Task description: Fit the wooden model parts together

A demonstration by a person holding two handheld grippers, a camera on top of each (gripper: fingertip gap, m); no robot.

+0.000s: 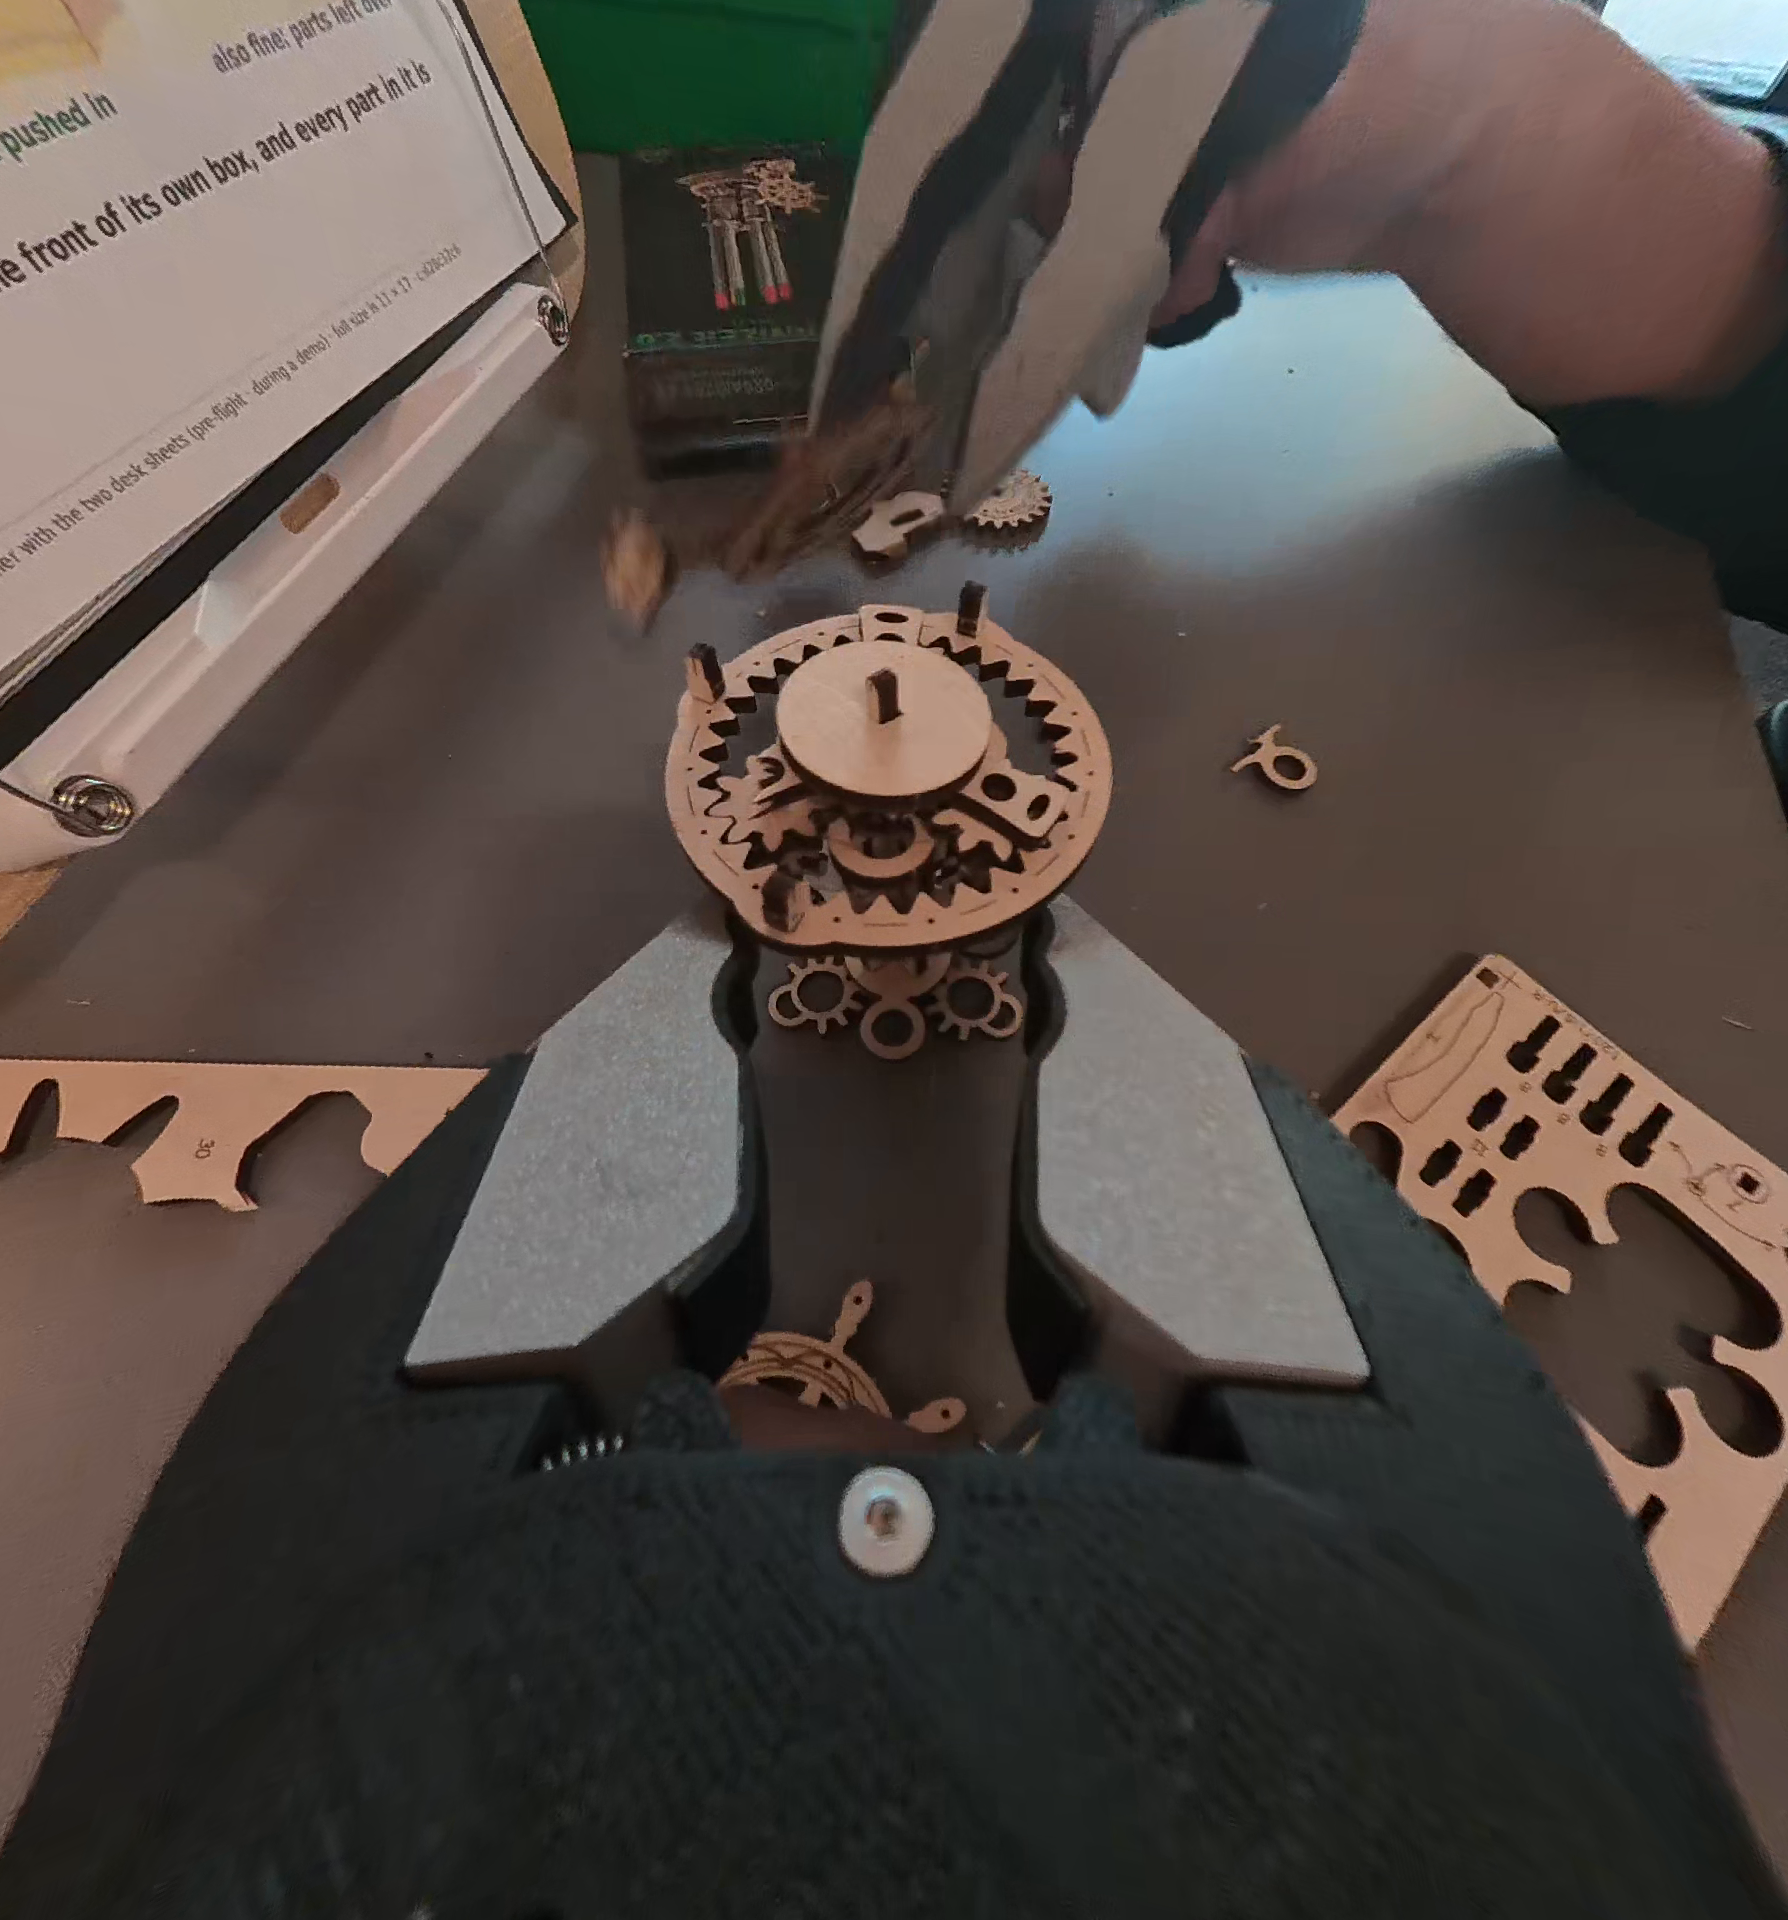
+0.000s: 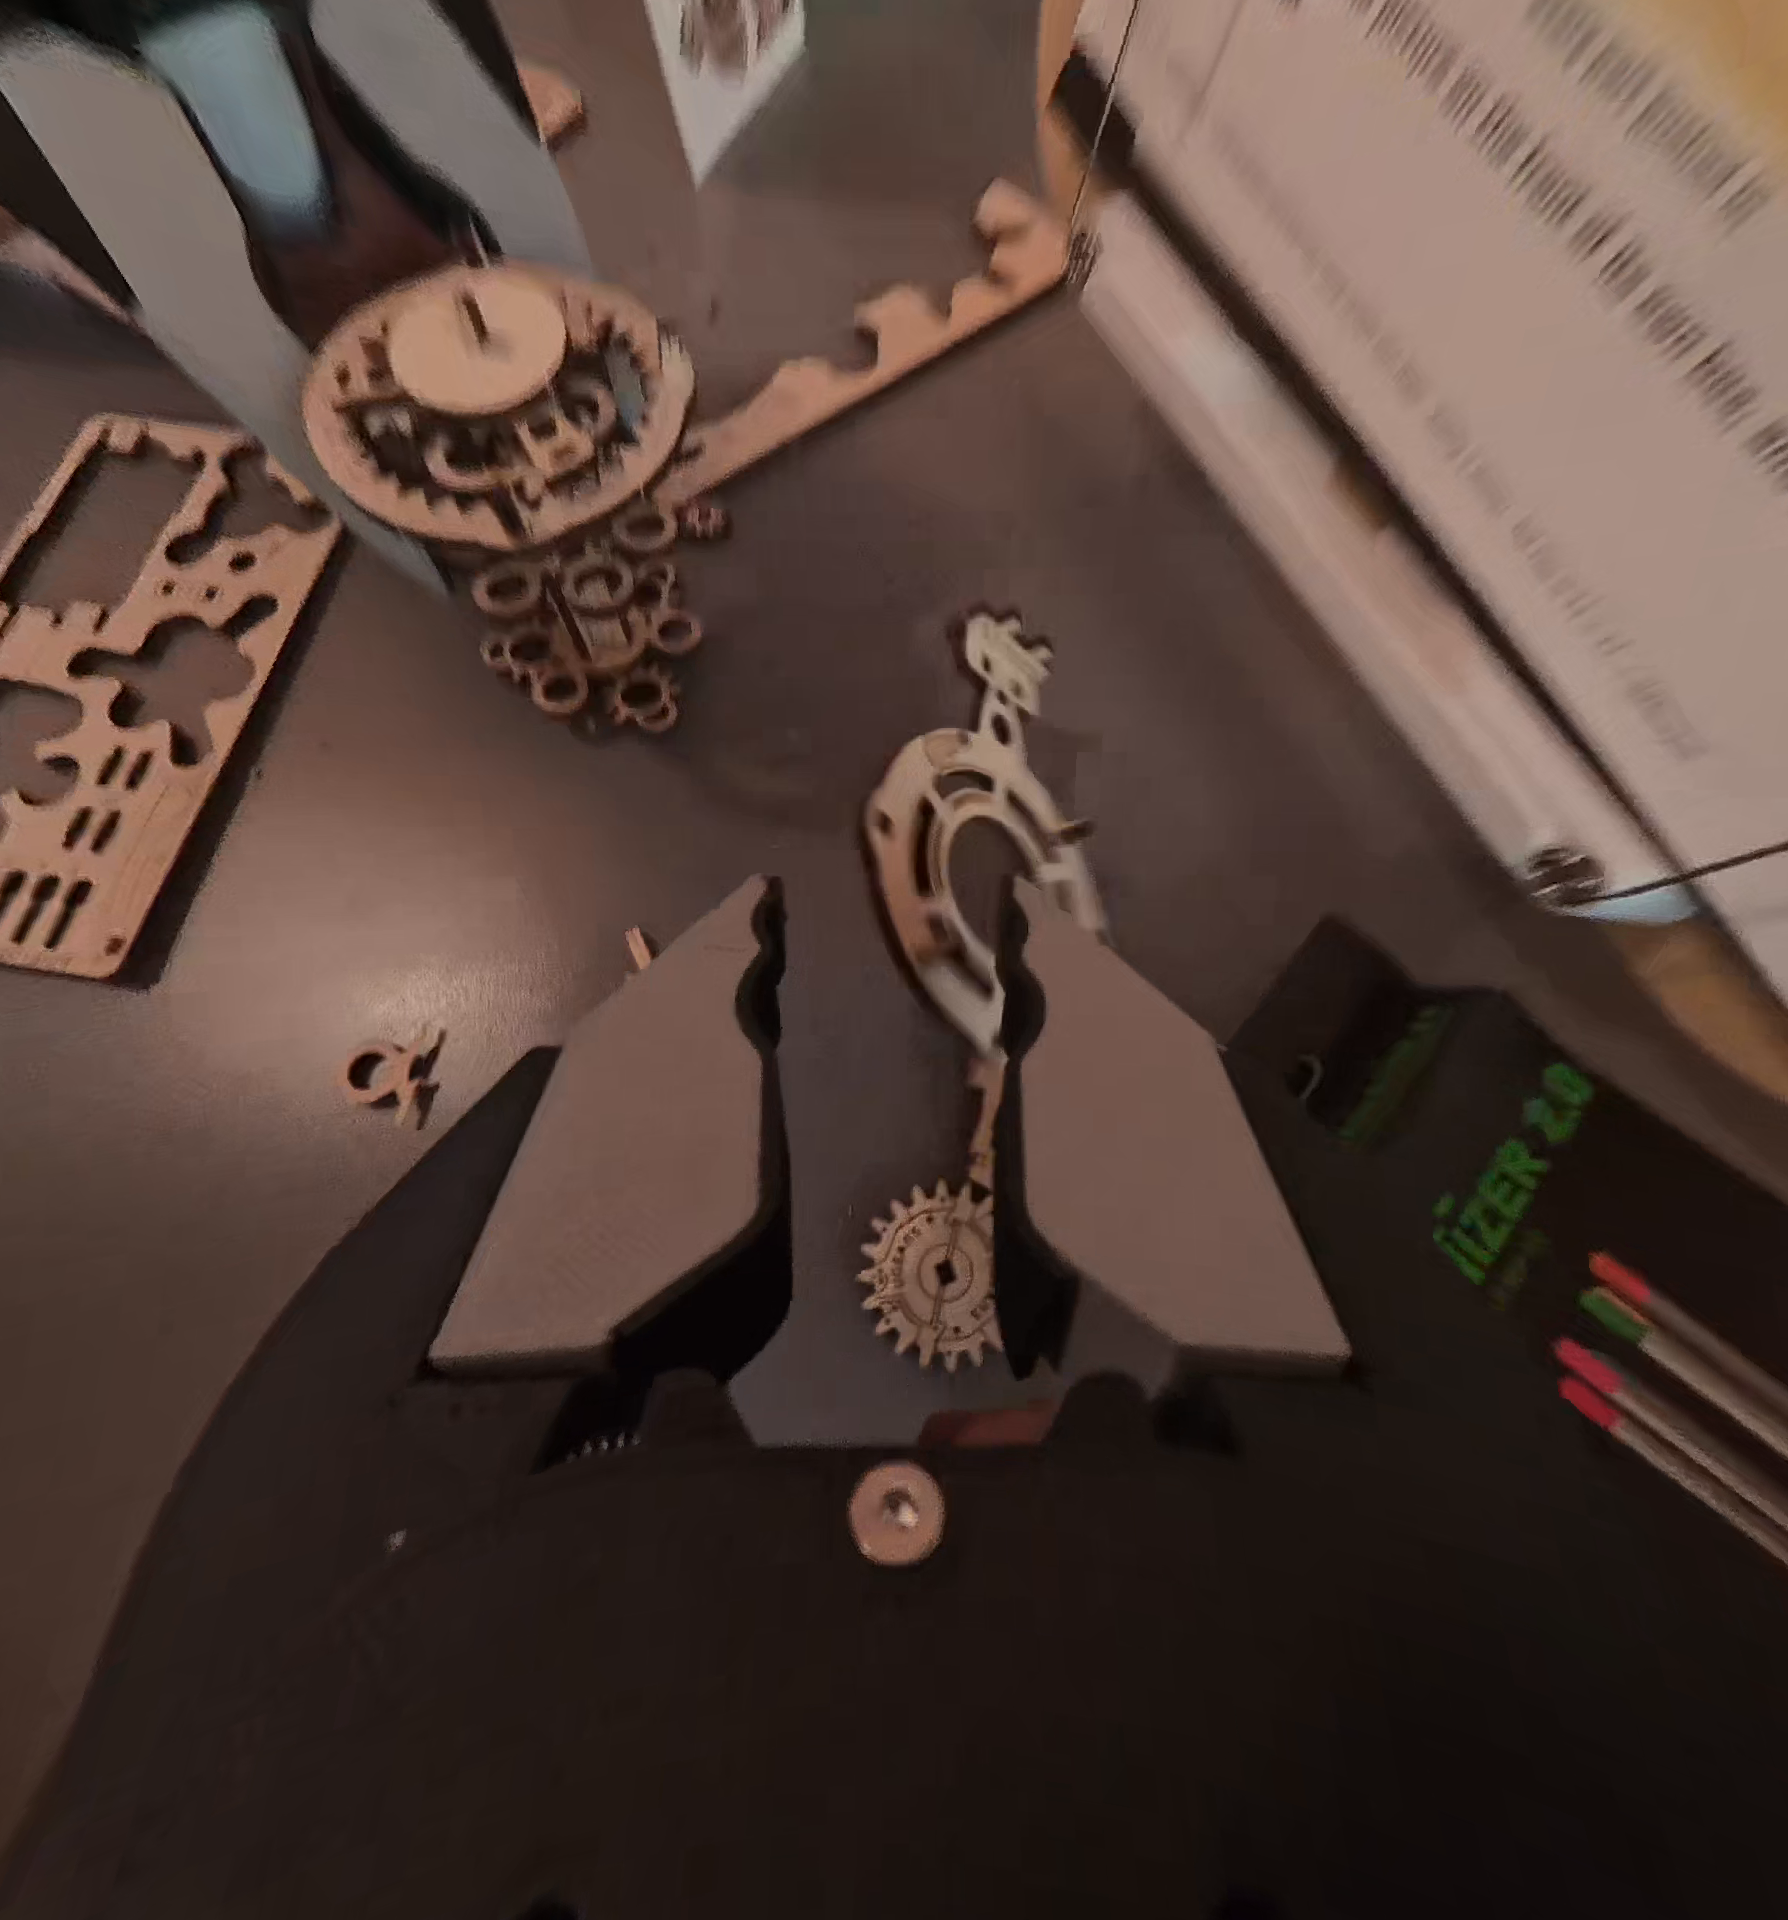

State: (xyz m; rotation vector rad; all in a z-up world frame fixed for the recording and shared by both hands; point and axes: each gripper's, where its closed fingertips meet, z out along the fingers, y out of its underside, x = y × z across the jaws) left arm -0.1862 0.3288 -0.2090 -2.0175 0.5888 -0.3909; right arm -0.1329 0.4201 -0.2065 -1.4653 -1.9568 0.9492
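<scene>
left gripper [image 1: 890, 997] is clamped on the model [image 1: 890, 790] at frame centre, steadying it; right gripper [image 2: 895, 935], jaws apart, carries nothing.

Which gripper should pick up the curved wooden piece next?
The right hand-held gripper. It is open, with the curved wooden piece at its fingertips. The left hand-held gripper is busy, closed around the gear model.

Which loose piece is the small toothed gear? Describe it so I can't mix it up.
Start at the dark product box on the grey table. Just beside it, between the right gripper fingers, lies the small gear. Unlike the arched piece ahead of it, it is round, toothed, with a square centre hole.
</scene>
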